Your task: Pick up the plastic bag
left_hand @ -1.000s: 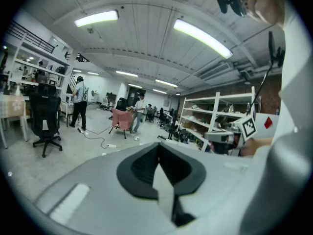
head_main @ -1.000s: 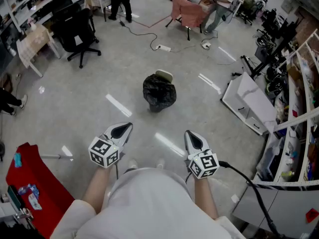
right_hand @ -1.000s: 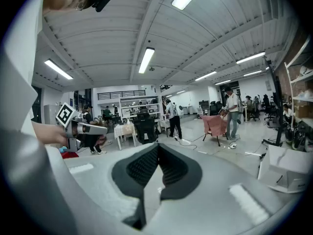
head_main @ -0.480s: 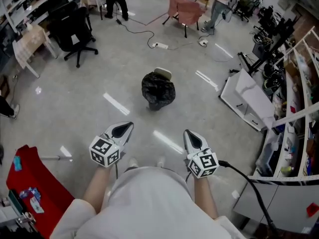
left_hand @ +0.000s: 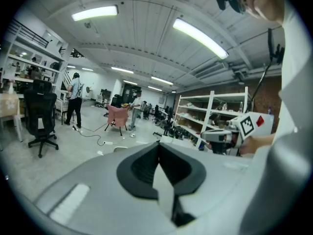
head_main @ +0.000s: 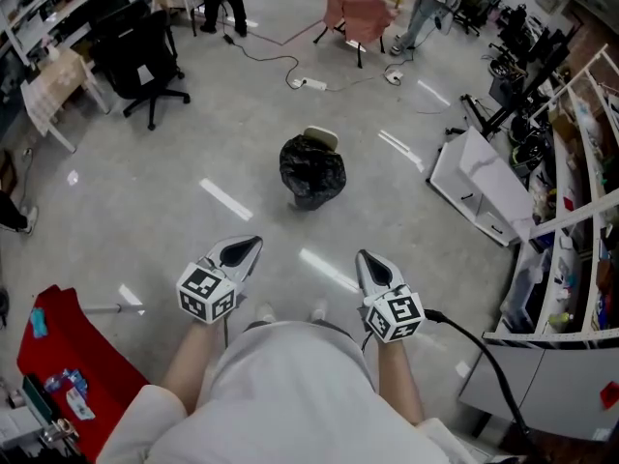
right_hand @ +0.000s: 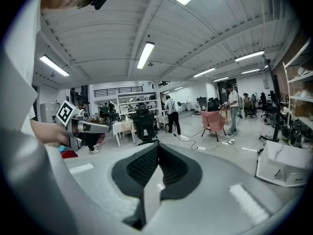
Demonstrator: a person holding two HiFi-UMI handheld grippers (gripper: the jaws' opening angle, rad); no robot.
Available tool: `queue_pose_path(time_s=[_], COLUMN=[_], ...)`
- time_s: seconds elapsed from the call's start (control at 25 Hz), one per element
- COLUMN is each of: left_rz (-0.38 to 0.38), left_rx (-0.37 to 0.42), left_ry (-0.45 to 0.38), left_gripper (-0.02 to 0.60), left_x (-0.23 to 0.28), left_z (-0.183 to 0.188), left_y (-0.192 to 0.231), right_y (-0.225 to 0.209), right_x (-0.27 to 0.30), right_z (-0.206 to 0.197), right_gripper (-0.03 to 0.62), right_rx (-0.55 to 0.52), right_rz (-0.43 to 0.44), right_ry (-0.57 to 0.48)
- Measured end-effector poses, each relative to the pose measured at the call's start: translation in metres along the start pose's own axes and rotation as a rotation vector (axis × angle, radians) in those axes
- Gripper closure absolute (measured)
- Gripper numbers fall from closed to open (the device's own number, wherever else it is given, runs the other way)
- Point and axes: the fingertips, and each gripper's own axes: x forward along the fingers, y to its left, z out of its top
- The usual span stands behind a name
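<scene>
plastic bag (head_main: 312,170) on floor (head_main: 193,230) ahead, office chair (head_main: 147,61) far left — shelving (head_main: 580,172) right

You work under bright, even white light from long ceiling tubes (left_hand: 200,35), which lay pale glare streaks on the glossy floor (head_main: 145,211) and leave only soft, faint shadows. Expect the head view to bend straight lines toward its edges. Both gripper views are circular fisheye pictures with black corners, strong curving at the rim, and soft focus on whatever sits closest to the lens.
</scene>
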Motion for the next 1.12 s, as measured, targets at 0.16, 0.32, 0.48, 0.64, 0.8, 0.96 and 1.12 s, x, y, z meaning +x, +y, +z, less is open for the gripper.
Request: queue_pose_path(time_s=[0.16,0.32,0.48,0.64,0.8,0.96,1.12], left_rz=[-0.004,-0.002,0.002,0.001,0.002,0.014,0.035], left_rx=[0.003,-0.001,-0.010,-0.016,-0.018,-0.016,-0.013], left_ry=[0.006,0.018,0.026,0.030,0.030,0.035,0.033], left_gripper=[0.577,0.577,0.576,0.577,0.577,0.577,0.577], left_x=[-0.010,-0.021,-0.024,-0.016,-0.004,0.011,0.031], left_z=[-0.004,-0.009,-0.014,-0.012,-0.007,-0.004,0.004], left_y=[0.011,0.024,0.034,0.040,0.047,0.059,0.078], right_y=[0.011,0.026,0.037,0.033,0.021,0.004,-0.016], right_x=[0.007,0.013,0.017,0.023,0.034,0.056,0.086], right_z=[-0.005,-0.006,-0.008,-0.010,-0.006,-0.003,0.004], right_gripper=[0.592,0.592,0.592,0.592,0.591,0.591,0.591], right_rx=[0.002,0.005,0.014,0.023,0.028,0.032,0.029], right_rz=[-0.006,-0.002,0.012,0.012,0.012,0.021,0.034], right_ry=[0.009,0.008,0.007,0.022,0.020,0.022,0.029])
